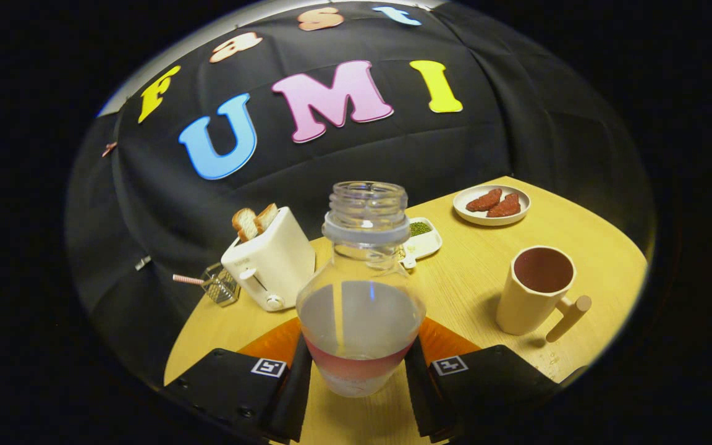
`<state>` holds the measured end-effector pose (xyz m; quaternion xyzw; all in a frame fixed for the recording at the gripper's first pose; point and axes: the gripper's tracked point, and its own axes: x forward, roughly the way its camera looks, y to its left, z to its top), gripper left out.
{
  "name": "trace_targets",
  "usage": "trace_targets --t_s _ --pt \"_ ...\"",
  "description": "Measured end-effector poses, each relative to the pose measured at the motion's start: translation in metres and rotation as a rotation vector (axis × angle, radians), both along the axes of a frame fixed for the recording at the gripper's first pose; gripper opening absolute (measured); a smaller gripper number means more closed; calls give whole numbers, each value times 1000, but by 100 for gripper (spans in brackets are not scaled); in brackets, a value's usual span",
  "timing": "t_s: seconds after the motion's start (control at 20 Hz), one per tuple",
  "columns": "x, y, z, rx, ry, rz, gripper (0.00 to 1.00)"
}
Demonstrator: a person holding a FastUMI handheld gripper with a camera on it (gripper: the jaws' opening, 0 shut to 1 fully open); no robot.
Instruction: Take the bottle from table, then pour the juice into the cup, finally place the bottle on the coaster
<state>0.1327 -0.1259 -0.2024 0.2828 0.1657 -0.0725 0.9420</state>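
A clear glass bottle point(359, 309) with no cap stands upright between my fingers, a shallow layer of pink juice in its bottom. My gripper point(356, 386) is shut on its lower body, with a black finger point(294, 386) pressing on each side. An orange coaster point(272, 343) shows on the table on both sides of the bottle, just beyond the fingers. I cannot tell whether the bottle's base touches it. The cream cup point(532, 290) with a wooden handle stands to the right of the bottle, its inside dark reddish brown.
A cream toaster point(269, 262) with two slices of toast stands beyond the fingers to the left, with a small glass holder point(220, 284) and a striped straw beside it. Behind the bottle lies a small white tray point(421, 241) of green powder. Farther right is a plate point(492, 207) with two red pieces.
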Motion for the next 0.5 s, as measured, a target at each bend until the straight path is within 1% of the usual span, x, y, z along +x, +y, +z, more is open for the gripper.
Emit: trace_targets --t_s 0.15,0.35,0.5 --pt "4 -9 6 183 -13 -40 70" --pt "8 -19 5 380 -3 -99 70" --pt "11 -24 7 517 -8 -127 70"
